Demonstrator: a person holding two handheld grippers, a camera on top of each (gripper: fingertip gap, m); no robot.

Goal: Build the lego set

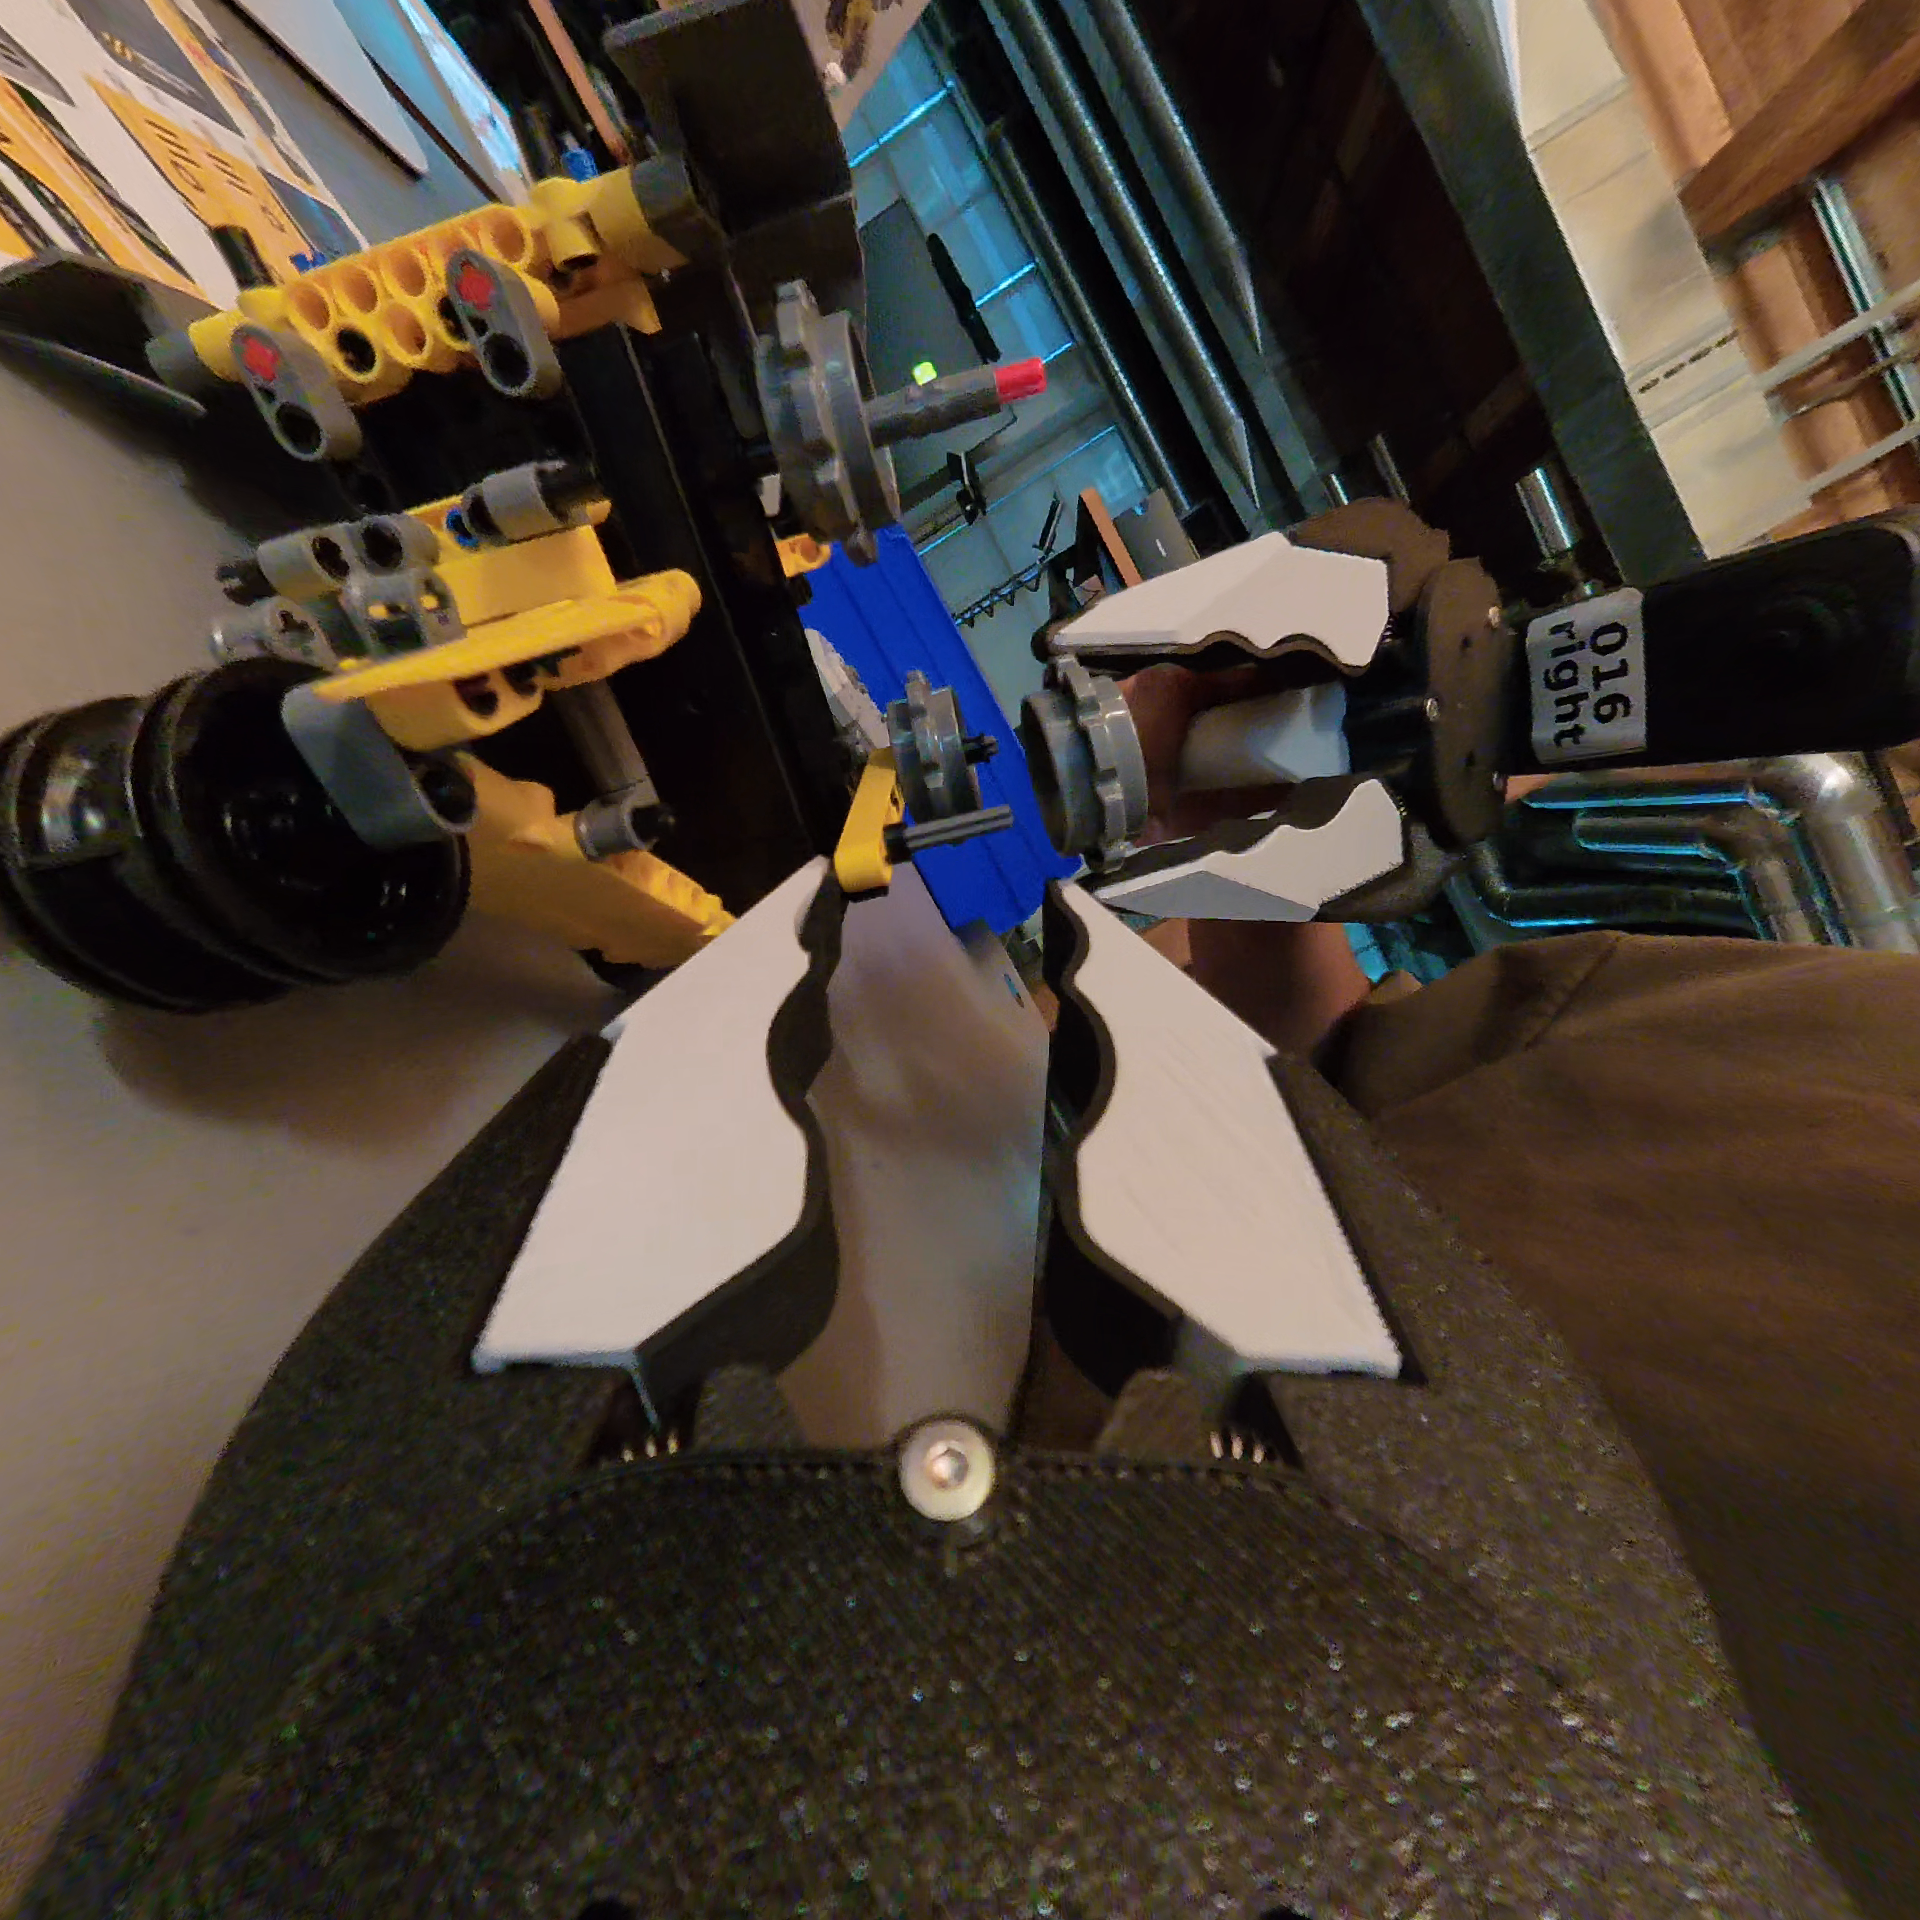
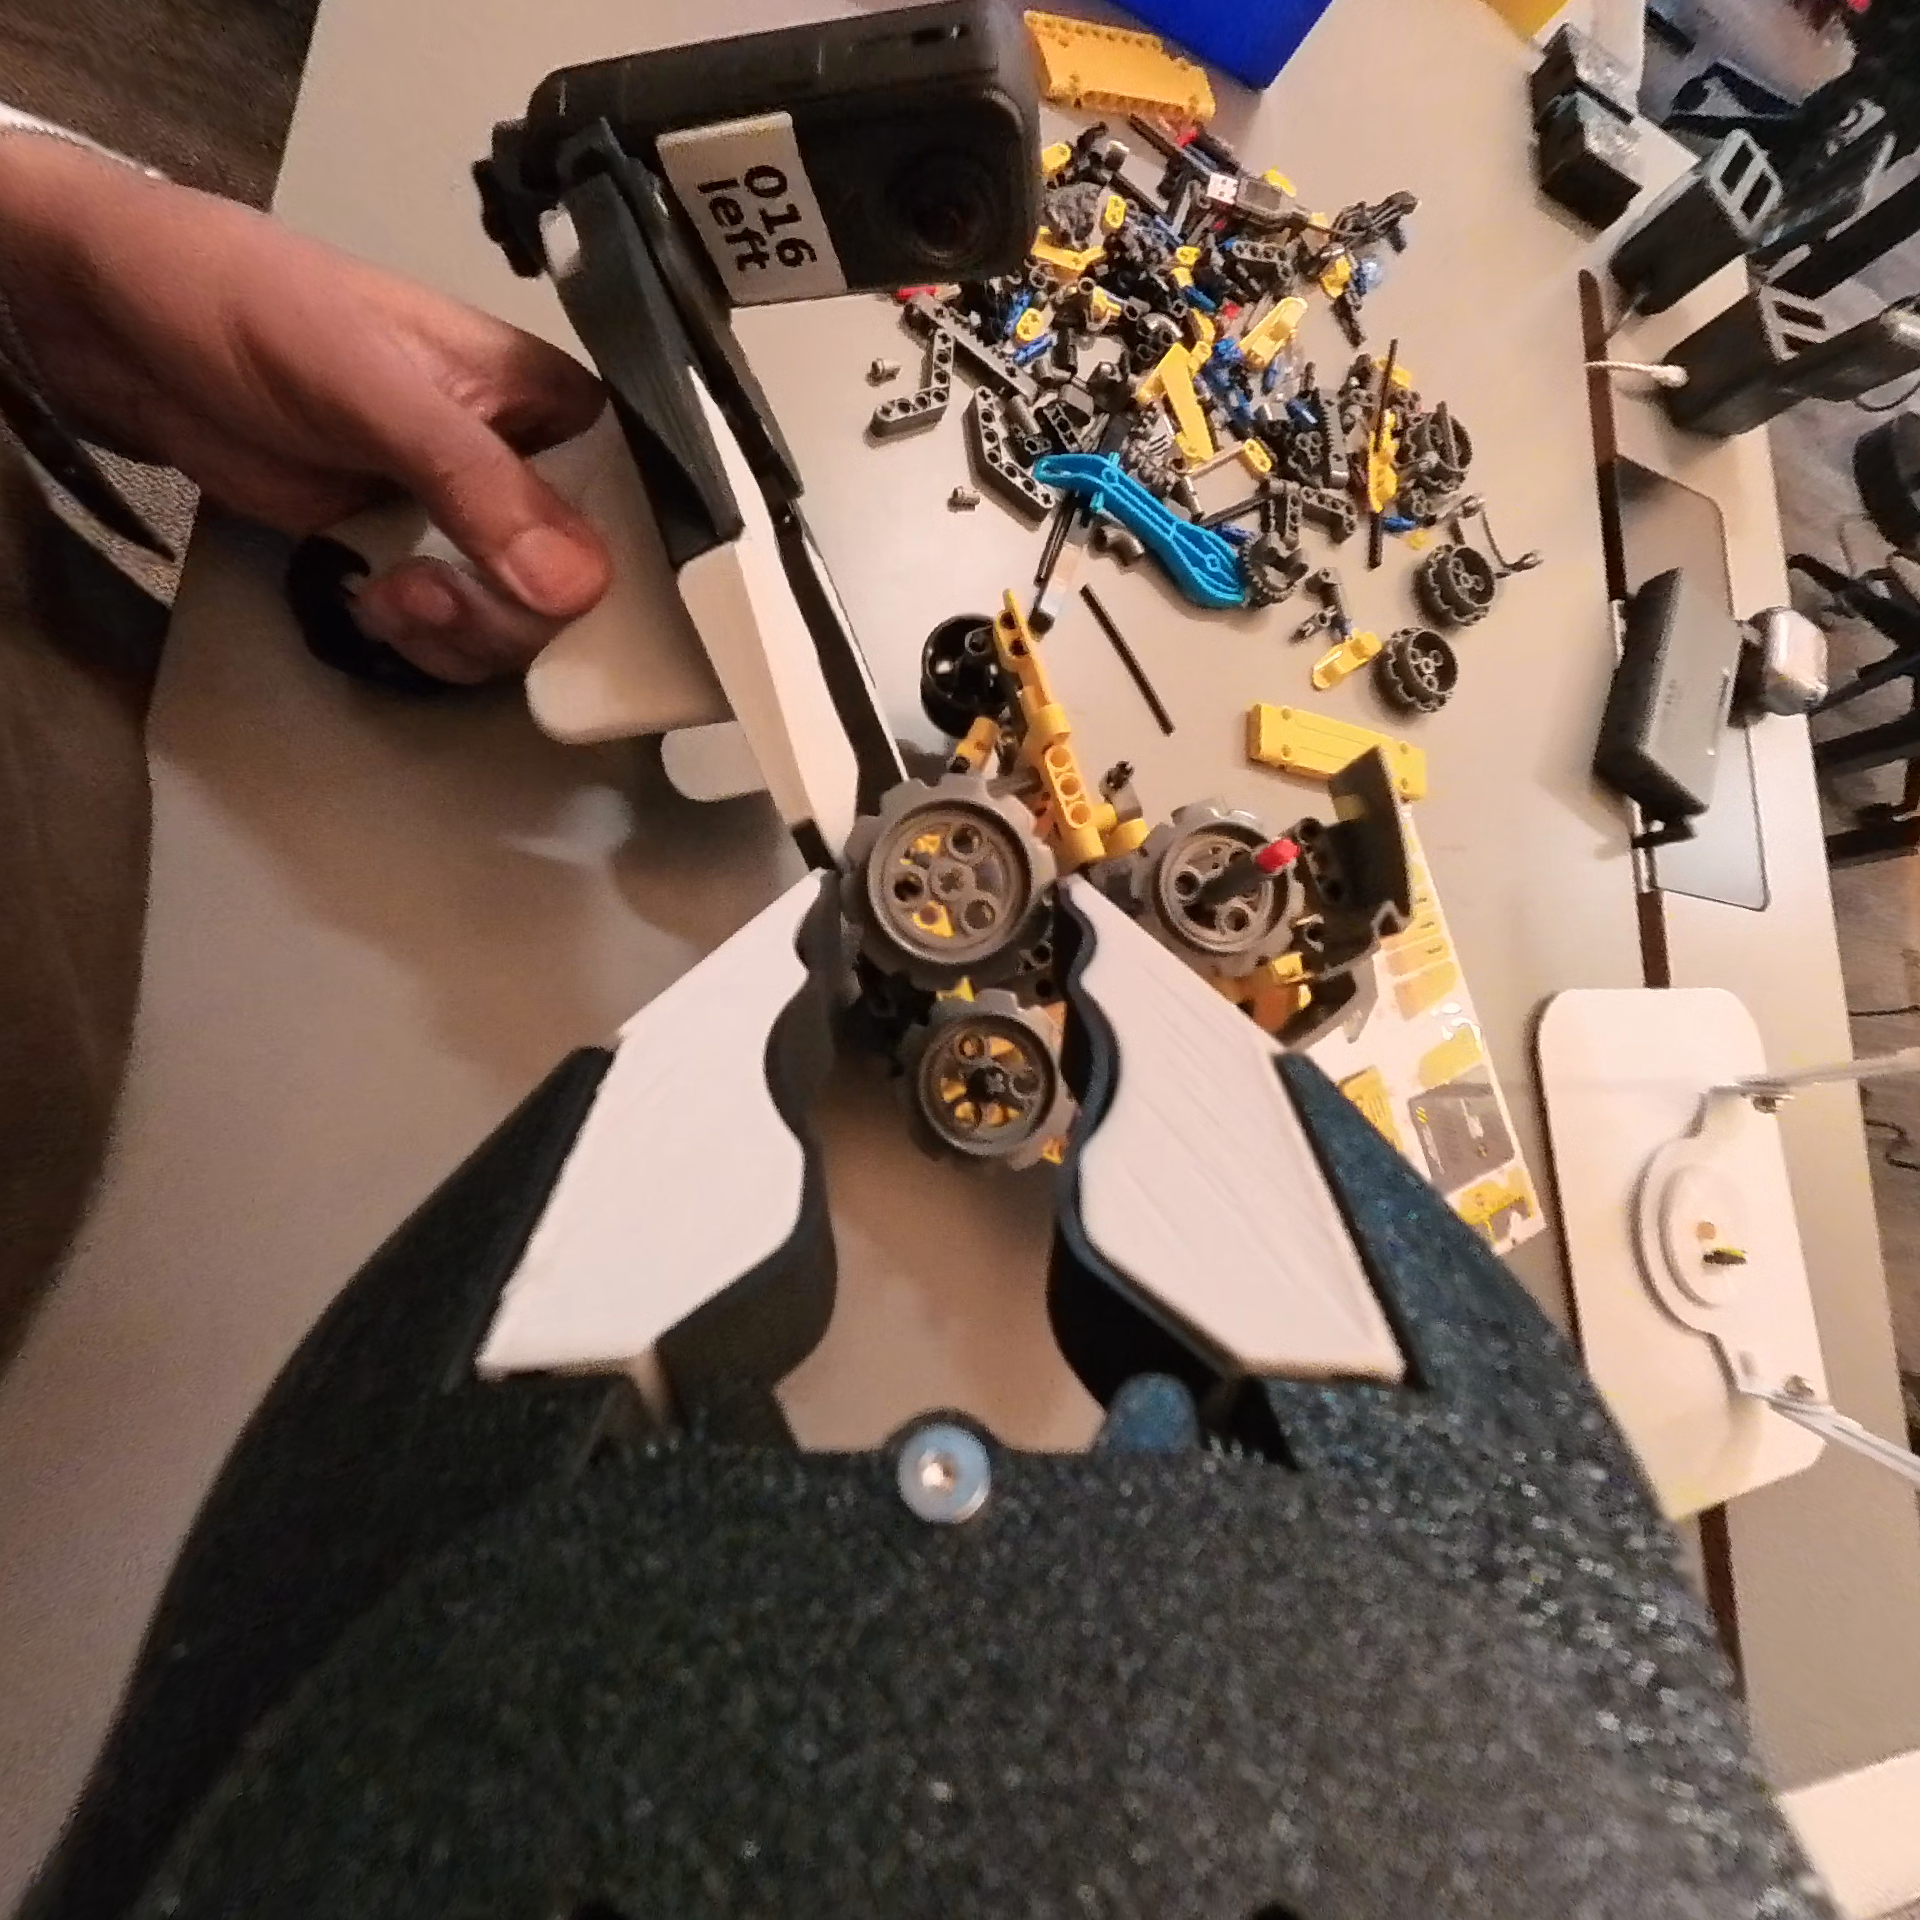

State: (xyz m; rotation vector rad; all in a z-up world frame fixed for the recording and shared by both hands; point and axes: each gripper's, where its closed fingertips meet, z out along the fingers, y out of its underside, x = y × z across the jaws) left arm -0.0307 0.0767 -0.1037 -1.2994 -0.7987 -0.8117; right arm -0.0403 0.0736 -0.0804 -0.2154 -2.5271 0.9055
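A yellow and black brick vehicle model [image 1: 488, 582] lies on the grey table [image 1: 156, 1195]. My right gripper [image 2: 945, 888] is shut on a grey toothed wheel hub [image 2: 948, 883]. In the left wrist view that gripper [image 1: 1075, 764] holds the hub [image 1: 1091, 774] just apart from a small grey sprocket [image 1: 935, 748]. The sprocket sits on a black axle on a yellow arm [image 1: 868, 831] of the model. My left gripper [image 1: 940, 883] is open, and its left fingertip [image 1: 821, 894] touches the yellow arm. It also shows in the right wrist view [image 2: 831, 831], beside the hub.
A second grey sprocket [image 2: 1216, 883] carries a red-tipped axle [image 2: 1278, 857]. A pile of loose parts [image 2: 1247, 343] and a blue tool [image 2: 1143, 520] lie beyond the model. An instruction sheet [image 2: 1444, 1101], a white plate [image 2: 1683, 1247] and black devices [image 2: 1662, 707] are on the right. A hand [image 2: 312, 395] holds the left gripper.
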